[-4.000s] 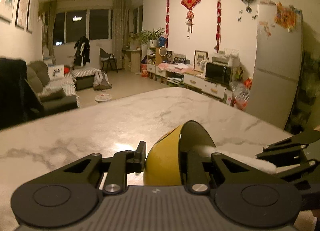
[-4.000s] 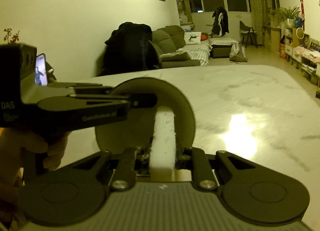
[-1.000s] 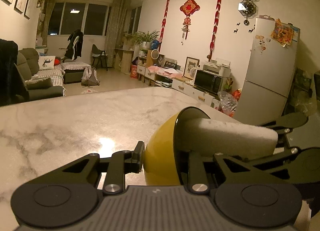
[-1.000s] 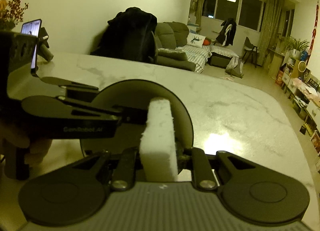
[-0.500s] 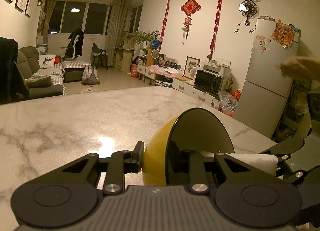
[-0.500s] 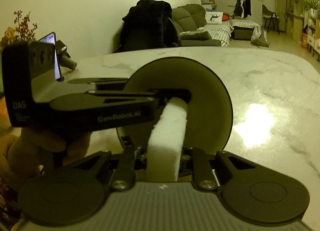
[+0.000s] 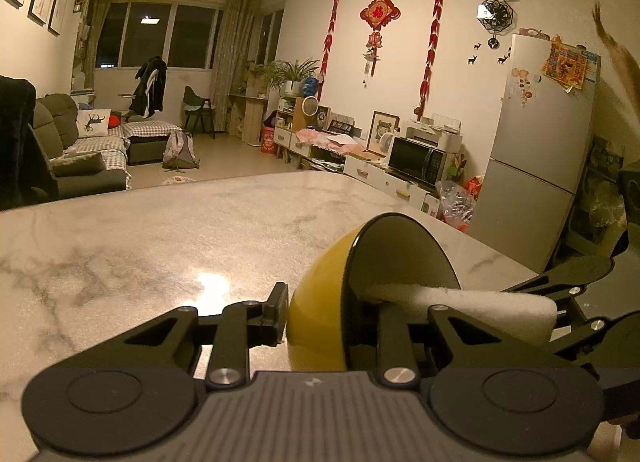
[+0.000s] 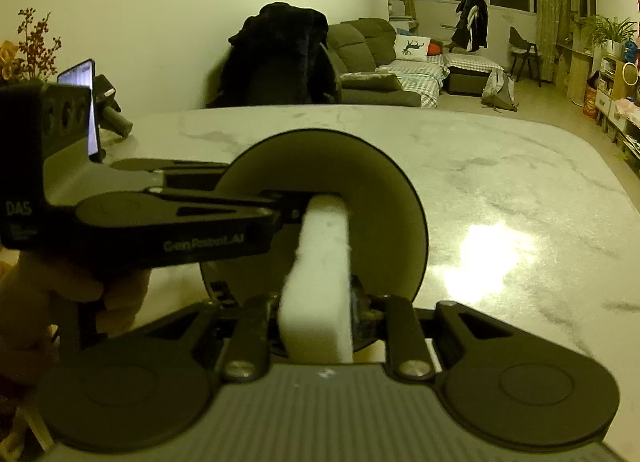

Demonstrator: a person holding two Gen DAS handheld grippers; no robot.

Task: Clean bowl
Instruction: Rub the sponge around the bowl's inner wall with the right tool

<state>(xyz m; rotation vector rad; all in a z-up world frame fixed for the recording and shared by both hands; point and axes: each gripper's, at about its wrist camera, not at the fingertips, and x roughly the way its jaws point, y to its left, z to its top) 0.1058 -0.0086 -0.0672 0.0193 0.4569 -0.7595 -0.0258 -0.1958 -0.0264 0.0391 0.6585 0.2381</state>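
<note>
A yellow bowl (image 7: 320,302) with a dark inside is tipped on its side above the marble table (image 7: 160,230). My left gripper (image 7: 332,314) is shut on the bowl's rim, one finger outside and one inside. My right gripper (image 8: 316,314) is shut on a white sponge (image 8: 320,286). The sponge's far end presses into the bowl's inside (image 8: 360,182). In the left wrist view the sponge (image 7: 472,302) reaches in from the right, held by the right gripper (image 7: 560,314). In the right wrist view the left gripper (image 8: 288,202) enters from the left.
A phone on a stand (image 8: 86,102) and a flower arrangement (image 8: 28,46) are at the table's far left. A chair draped with a dark coat (image 8: 280,62) stands behind the table. A fridge (image 7: 540,150) and low cabinets (image 7: 392,178) line the right wall.
The sponge has kept shifting inside the bowl, from high near the rim, to low, to the middle. The bowl stays tipped in my left gripper. Both grips are unchanged.
</note>
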